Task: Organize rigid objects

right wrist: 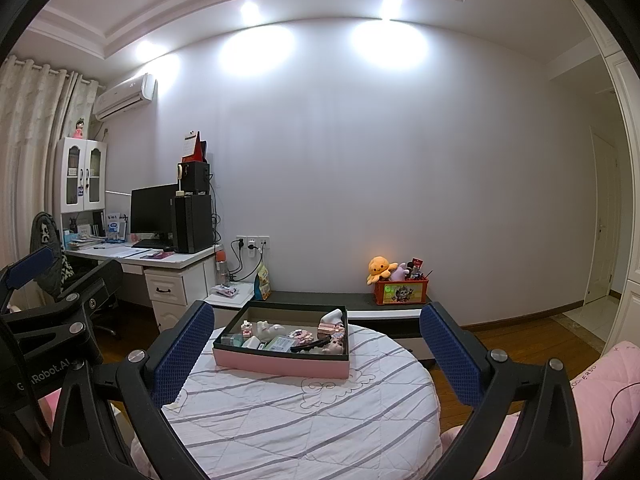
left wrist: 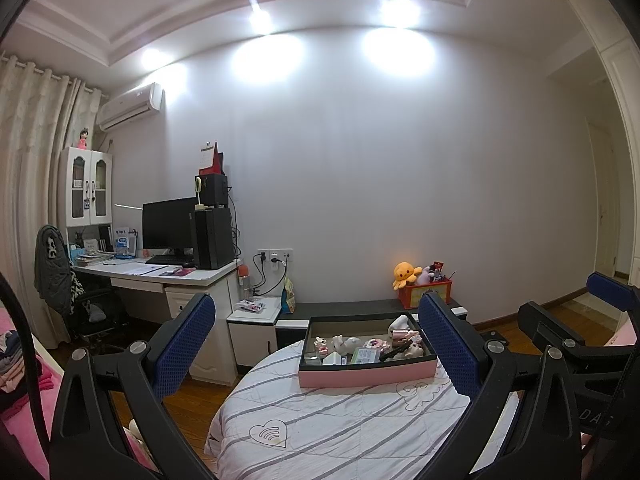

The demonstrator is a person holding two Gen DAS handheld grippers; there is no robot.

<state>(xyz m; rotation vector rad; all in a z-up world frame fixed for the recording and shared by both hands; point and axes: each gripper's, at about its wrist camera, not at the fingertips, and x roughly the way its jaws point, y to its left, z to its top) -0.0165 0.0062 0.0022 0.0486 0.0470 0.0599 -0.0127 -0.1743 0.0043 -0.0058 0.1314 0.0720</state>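
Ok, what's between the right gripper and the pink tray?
Only bare striped quilt: in the right wrist view, nothing lies between the open right gripper and the pink tray.

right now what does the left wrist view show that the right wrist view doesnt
Only the left wrist view: pink bedding at lower left, and the right tongs at its right edge. Only the right wrist view: a pink quilted cushion at lower right, and the left tongs at its left edge. Both: the pink tray of small items on the striped round table, both tongs open.
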